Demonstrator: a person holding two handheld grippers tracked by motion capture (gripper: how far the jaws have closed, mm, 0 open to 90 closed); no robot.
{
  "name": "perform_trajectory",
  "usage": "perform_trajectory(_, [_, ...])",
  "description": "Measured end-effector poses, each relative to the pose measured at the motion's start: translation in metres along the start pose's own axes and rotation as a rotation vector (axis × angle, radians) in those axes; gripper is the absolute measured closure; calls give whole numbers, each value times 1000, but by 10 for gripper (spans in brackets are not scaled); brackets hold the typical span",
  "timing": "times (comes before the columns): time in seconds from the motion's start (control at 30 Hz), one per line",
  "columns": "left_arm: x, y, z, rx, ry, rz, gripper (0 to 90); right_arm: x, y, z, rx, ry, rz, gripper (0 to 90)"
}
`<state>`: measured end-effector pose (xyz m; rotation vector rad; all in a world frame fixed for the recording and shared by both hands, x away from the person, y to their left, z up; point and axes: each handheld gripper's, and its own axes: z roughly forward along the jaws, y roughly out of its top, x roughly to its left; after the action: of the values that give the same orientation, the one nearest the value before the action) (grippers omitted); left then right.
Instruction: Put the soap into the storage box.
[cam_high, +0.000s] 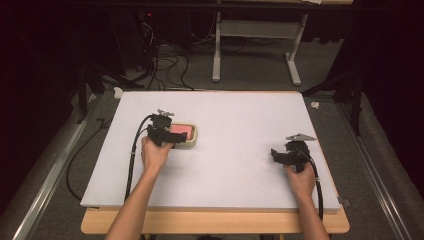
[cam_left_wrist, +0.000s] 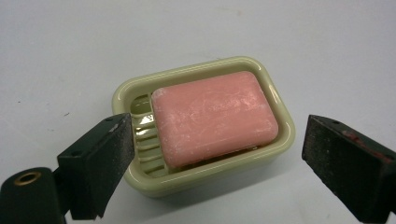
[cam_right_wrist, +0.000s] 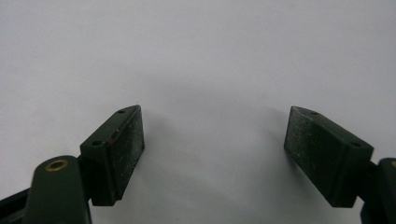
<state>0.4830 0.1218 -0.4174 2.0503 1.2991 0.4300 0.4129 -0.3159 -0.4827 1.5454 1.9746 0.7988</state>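
A pink bar of soap (cam_left_wrist: 215, 119) lies in a pale green soap dish (cam_left_wrist: 196, 67) on the white table top (cam_high: 240, 125). In the high view the soap (cam_high: 184, 130) and dish (cam_high: 194, 141) sit left of the middle. My left gripper (cam_left_wrist: 217, 140) hovers over the dish's near side, with one jaw on each side of it. The pads stand clear of the dish walls, so this gripper (cam_high: 172, 136) is open. Off at the right side of the table, my right gripper (cam_high: 277, 155) is held low. Its jaws (cam_right_wrist: 212, 126) are wide open over bare table surface.
The white board rests on a wooden table (cam_high: 215, 222) whose front edge shows near the person. Cables (cam_high: 132, 160) trail from both grippers toward the front. A metal rail (cam_high: 47, 185) runs along the left, and a table frame (cam_high: 217, 45) stands on the floor behind.
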Motion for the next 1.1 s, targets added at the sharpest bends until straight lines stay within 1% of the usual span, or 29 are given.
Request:
perform_trajectory(0.27, [4, -7, -11, -28, -13, -10, 103, 0, 0, 0, 0, 1, 0, 206])
perform_trajectory(0.3, [4, -8, -12, -31, -9, -8, 103, 0, 0, 0, 0, 1, 0, 206])
perform_trajectory(0.4, [0, -11, -17, -43, 10, 19, 104, 0, 0, 0, 0, 0, 0, 206])
perform_trajectory(0.5, [-3, -13, -22, -53, 7, 39, 104, 0, 0, 0, 0, 0, 0, 206])
perform_trajectory(0.8, [-4, -22, -35, -79, -17, 45, 105, 0, 0, 0, 0, 0, 0, 206])
perform_trajectory(0.87, [-5, -23, -37, -79, -9, 55, 105, 0, 0, 0, 0, 0, 1, 206])
perform_trajectory(0.93, [-7, -25, -38, -77, 14, 82, 105, 0, 0, 0, 0, 0, 1, 206])
perform_trajectory(0.97, [-8, -26, -39, -78, 18, 91, 105, 0, 0, 0, 0, 0, 0, 206])
perform_trajectory(1.0, [-8, -27, -40, -81, 16, 93, 106, 0, 0, 0, 0, 0, 1, 206])
perform_trajectory(1.1, [-7, -30, -43, -94, 7, 80, 108, 0, 0, 0, 0, -1, 1, 206])
